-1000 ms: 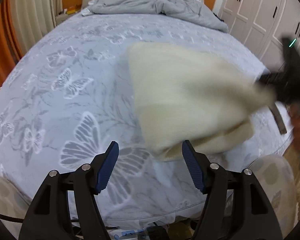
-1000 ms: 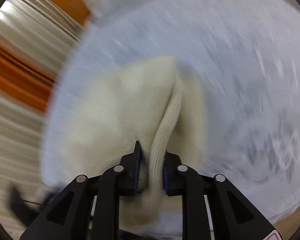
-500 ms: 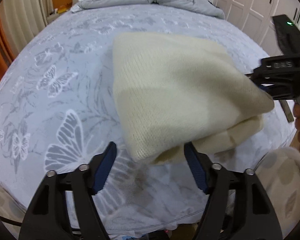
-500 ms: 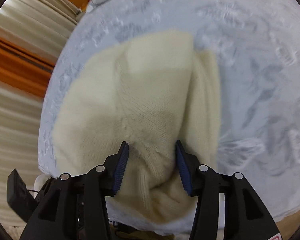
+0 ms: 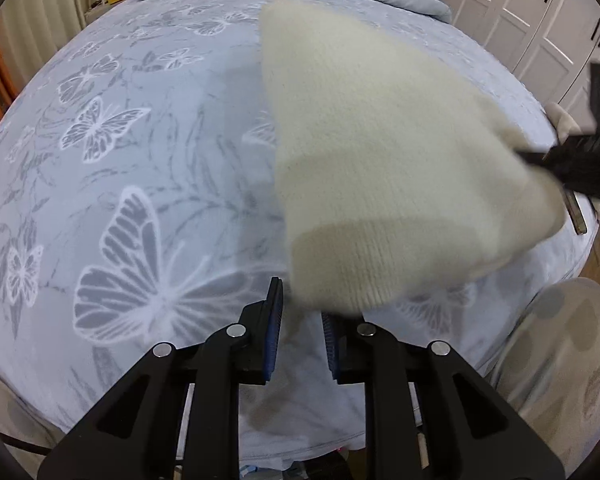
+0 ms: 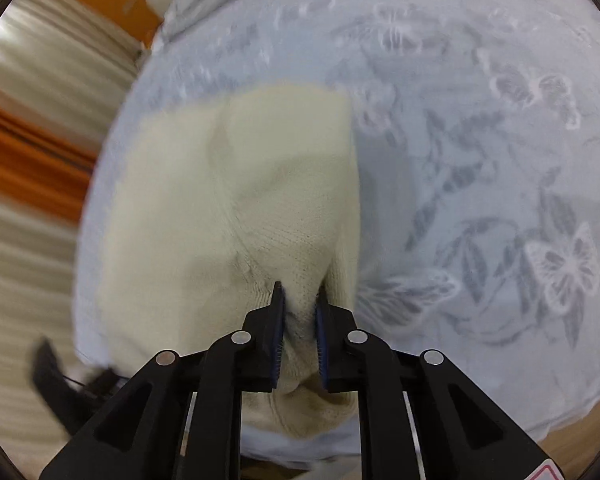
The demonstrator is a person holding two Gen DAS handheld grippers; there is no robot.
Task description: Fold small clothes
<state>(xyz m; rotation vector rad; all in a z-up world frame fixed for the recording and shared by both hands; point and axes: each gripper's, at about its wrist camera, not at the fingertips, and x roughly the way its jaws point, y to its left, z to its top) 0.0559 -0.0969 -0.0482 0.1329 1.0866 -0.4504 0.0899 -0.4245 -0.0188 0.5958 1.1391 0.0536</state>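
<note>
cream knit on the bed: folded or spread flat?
Folded: the cream knit shows doubled layers, bunched between the closing right gripper.

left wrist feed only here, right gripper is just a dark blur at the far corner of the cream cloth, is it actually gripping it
Observer: Yes. In the right wrist view the right gripper has a bunch of the cream knit between its pads, and its jaws are closing on it.
Operator: cloth flat on that side
Observer: No. A crease runs from the pads out across the knit, so it is puckered toward the grip.
Operator: where's that end relative to the bed
Observer: The gripped end sits bunched under the gripper, close to the near edge of the butterfly sheet.
</note>
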